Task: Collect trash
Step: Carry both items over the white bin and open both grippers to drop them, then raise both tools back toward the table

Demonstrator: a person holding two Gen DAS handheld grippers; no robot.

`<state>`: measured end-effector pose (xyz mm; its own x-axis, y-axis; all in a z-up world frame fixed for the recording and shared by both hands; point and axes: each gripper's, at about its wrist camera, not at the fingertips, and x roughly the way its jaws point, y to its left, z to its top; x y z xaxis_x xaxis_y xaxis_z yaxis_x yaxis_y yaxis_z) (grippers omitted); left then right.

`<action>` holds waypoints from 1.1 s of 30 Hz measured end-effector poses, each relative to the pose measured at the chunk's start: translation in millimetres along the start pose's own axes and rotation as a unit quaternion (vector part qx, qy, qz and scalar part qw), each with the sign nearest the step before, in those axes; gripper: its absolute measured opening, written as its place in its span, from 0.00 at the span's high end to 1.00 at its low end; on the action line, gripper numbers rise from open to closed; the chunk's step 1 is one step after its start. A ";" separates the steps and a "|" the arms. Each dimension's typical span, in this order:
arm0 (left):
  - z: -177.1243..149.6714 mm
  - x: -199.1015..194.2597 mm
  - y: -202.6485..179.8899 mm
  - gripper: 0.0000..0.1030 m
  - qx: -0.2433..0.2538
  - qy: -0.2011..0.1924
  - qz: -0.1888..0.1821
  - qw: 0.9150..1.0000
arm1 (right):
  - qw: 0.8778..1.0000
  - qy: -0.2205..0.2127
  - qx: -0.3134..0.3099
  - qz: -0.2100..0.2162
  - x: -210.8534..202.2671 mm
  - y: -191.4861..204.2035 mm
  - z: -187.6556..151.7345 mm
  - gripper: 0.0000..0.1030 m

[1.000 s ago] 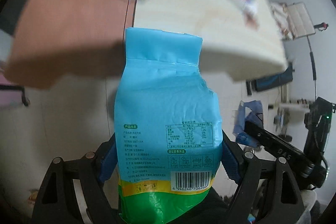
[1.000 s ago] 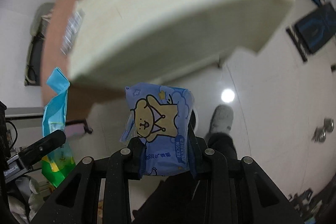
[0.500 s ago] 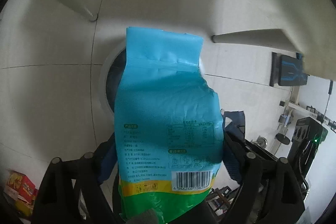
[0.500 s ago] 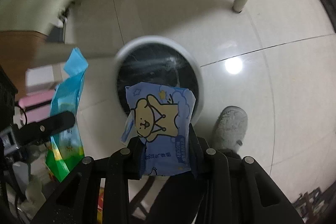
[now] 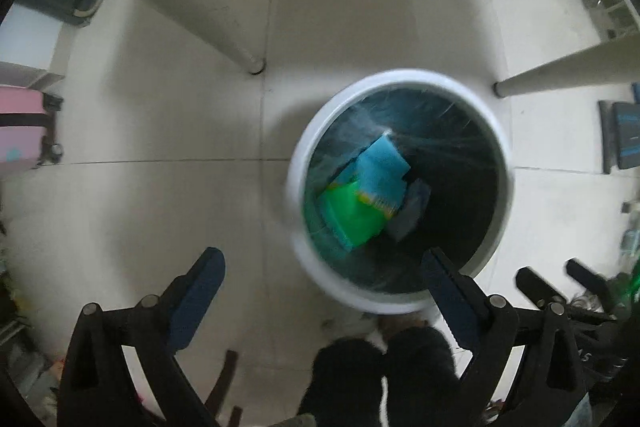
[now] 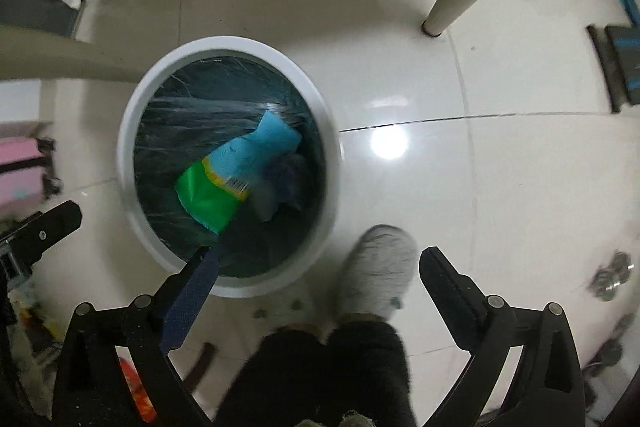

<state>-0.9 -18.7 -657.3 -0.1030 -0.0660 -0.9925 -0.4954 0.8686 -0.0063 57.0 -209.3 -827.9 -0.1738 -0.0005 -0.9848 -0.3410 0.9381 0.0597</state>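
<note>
The left gripper (image 5: 320, 267) has just been opening; its jaws stand wide with nothing between them. Below, the blue-and-green plastic snack bag (image 5: 368, 191) lies inside the round white bin with a dark liner (image 5: 400, 303), a smaller blue wrapper (image 6: 288, 175) beside it. The right gripper (image 6: 316, 259) has likewise just sprung wide and holds nothing.

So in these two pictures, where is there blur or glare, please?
Left wrist view: the white bin rim smears at its left and lower edge, and the blue-green bag inside looks soft; strong fisheye bending. Right wrist view: a bright lamp glare lies on the glossy floor tile; the bin rim is slightly smeared.
</note>
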 end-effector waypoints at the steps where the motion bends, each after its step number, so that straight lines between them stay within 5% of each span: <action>1: -3.0 -2.8 -0.6 0.03 -0.001 0.002 0.002 1.000 | 1.000 0.001 -0.004 -0.007 -2.4 1.5 -0.8 0.01; 20: -32.9 -103.0 9.9 0.03 0.000 0.003 -0.004 1.000 | 0.999 -0.024 -0.012 -0.035 -127.9 24.1 -18.9 0.01; 27: -53.8 -186.2 13.5 0.03 0.006 -0.006 -0.011 1.000 | 0.999 -0.026 -0.012 -0.019 -219.0 29.6 -38.6 0.01; 33: -61.7 -305.2 12.2 0.03 0.026 -0.077 0.011 0.997 | 0.999 -0.041 -0.019 0.019 -333.3 36.8 -49.5 0.01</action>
<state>-28.7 -18.3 -347.0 0.0235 0.0259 -0.9994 -0.4491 0.8934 0.0126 56.6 -191.8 -489.5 -0.1122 0.0643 -0.9916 -0.3702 0.9233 0.1018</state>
